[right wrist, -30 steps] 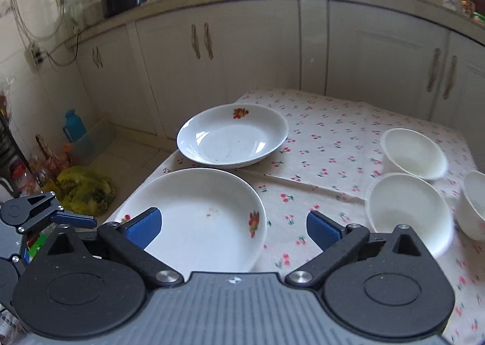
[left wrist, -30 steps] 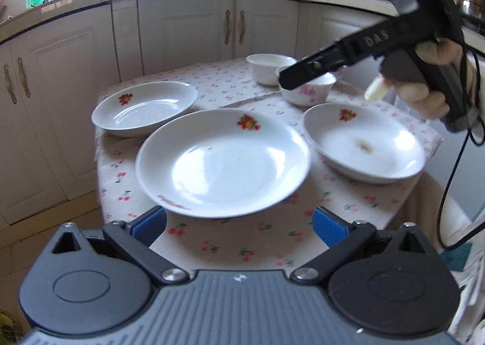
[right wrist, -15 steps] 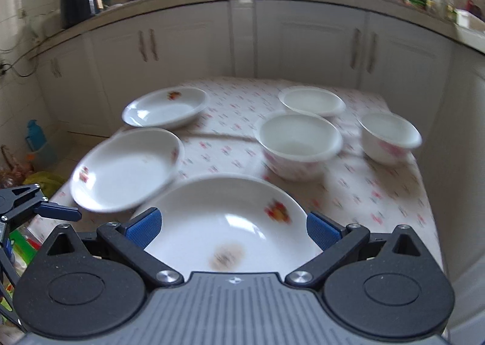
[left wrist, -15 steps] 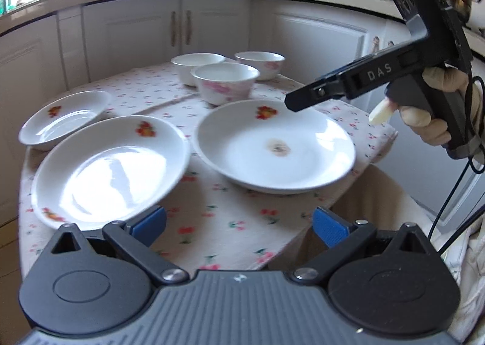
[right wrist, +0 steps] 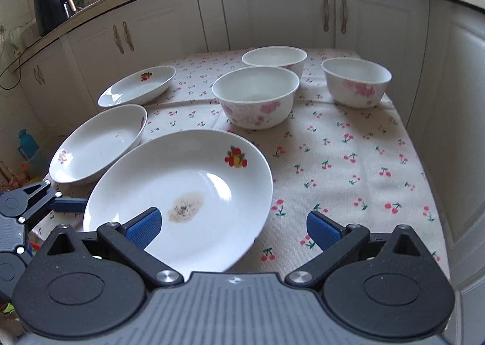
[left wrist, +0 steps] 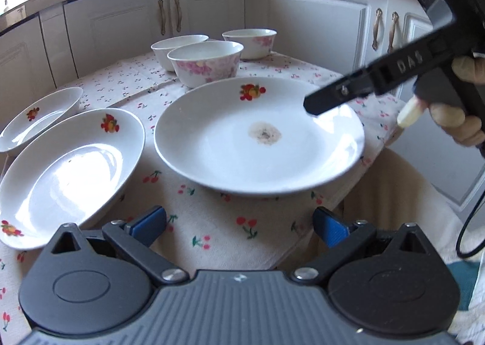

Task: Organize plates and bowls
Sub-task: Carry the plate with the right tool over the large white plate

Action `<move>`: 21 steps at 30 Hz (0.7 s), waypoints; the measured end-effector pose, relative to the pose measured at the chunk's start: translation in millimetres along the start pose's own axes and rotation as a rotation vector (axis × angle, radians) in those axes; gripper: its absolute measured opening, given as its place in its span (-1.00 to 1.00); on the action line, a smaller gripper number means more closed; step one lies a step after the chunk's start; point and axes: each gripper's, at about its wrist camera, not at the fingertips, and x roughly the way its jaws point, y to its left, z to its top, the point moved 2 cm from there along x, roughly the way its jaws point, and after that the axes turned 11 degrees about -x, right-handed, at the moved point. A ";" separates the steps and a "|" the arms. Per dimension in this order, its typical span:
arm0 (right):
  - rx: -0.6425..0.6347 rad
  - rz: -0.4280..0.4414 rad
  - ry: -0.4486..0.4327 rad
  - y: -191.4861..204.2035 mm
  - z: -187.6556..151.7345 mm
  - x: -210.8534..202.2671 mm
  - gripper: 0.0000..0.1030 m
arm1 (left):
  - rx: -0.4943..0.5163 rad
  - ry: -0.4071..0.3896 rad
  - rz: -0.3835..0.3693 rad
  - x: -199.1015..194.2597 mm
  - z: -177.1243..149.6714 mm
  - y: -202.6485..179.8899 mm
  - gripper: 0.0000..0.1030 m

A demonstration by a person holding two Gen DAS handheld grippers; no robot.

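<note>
Currently a small table (right wrist: 357,163) covered with a cherry-print cloth stands in a kitchen, with white cabinets (right wrist: 272,11) behind it and six white dishes on it. Nearest the cameras is a large shallow plate (left wrist: 257,136) with a fruit picture on its far rim and a brown stain at its centre; it sits at the near edge of the table. To its left lies a second plate (left wrist: 69,172), just beside it, with fruit pictures on its rim, and farther left again, toward the far side, is a third plate (right wrist: 138,89), a little apart from the second. Behind the stained plate stands a bowl with pink flowers (right wrist: 256,99), close to the plate's far rim. Another white bowl (right wrist: 274,57) sits just behind it, seemingly touching or nearly so, and a third flowered bowl (right wrist: 356,81) stands apart at the far right of the table. The left gripper (left wrist: 239,225) hovers low at the near edge of the table, its blue-padded fingers spread wide and empty, pointing at the gap between the stained plate and the second plate. The right gripper (right wrist: 232,225) also has its blue-padded fingers spread wide and holds nothing; its left finger overlaps the near part of the stained plate in view, though contact cannot be told. From the left camera the right gripper appears as a black tool raised above the right rim of the stained plate, held by a person's hand (left wrist: 457,121).
</note>
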 end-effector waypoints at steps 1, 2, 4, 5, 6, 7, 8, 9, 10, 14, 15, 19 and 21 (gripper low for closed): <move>0.001 0.002 0.004 -0.4 -0.3 1.6 1.00 | -0.003 -0.005 0.001 1.0 1.2 -0.7 0.99; 0.001 0.004 0.008 -1.0 -0.4 3.8 1.00 | 0.000 -0.008 0.006 3.1 2.1 -1.4 1.00; 0.005 0.013 0.015 -1.9 -0.4 7.4 1.00 | 0.008 -0.009 0.000 5.3 3.2 -3.4 1.00; 0.006 0.020 0.018 -2.4 -0.4 9.1 1.00 | 0.013 -0.010 -0.003 6.0 3.4 -4.1 1.00; 0.007 0.025 0.021 -2.7 0.1 10.9 1.00 | 0.018 -0.013 -0.006 6.3 3.0 -4.0 1.00; 0.005 0.029 0.023 -2.8 0.7 12.2 1.00 | 0.022 -0.018 -0.009 6.2 2.1 -4.1 1.00; 0.002 0.035 0.025 -2.7 1.3 13.8 1.00 | 0.032 -0.020 -0.010 5.6 0.6 -4.3 1.00; -0.002 0.044 0.027 -2.4 1.9 15.6 1.00 | 0.050 -0.017 -0.003 5.9 -0.4 -5.6 1.00; -0.006 0.052 0.029 -2.2 2.8 17.7 1.00 | 0.085 -0.010 0.014 7.4 -1.5 -8.9 1.00; -0.027 0.083 0.035 0.4 7.6 24.9 1.00 | 0.169 -0.006 0.042 9.5 -6.4 -17.1 0.99; -0.031 0.086 0.037 1.0 9.3 26.7 1.00 | 0.154 -0.011 0.016 7.9 -5.5 -15.0 0.99; -0.046 0.089 0.040 1.0 14.8 31.5 1.00 | 0.084 -0.009 -0.040 6.1 1.6 -4.4 0.99; -0.044 0.097 0.041 -0.4 16.7 34.3 1.00 | 0.075 -0.009 -0.058 6.1 3.4 -1.6 0.99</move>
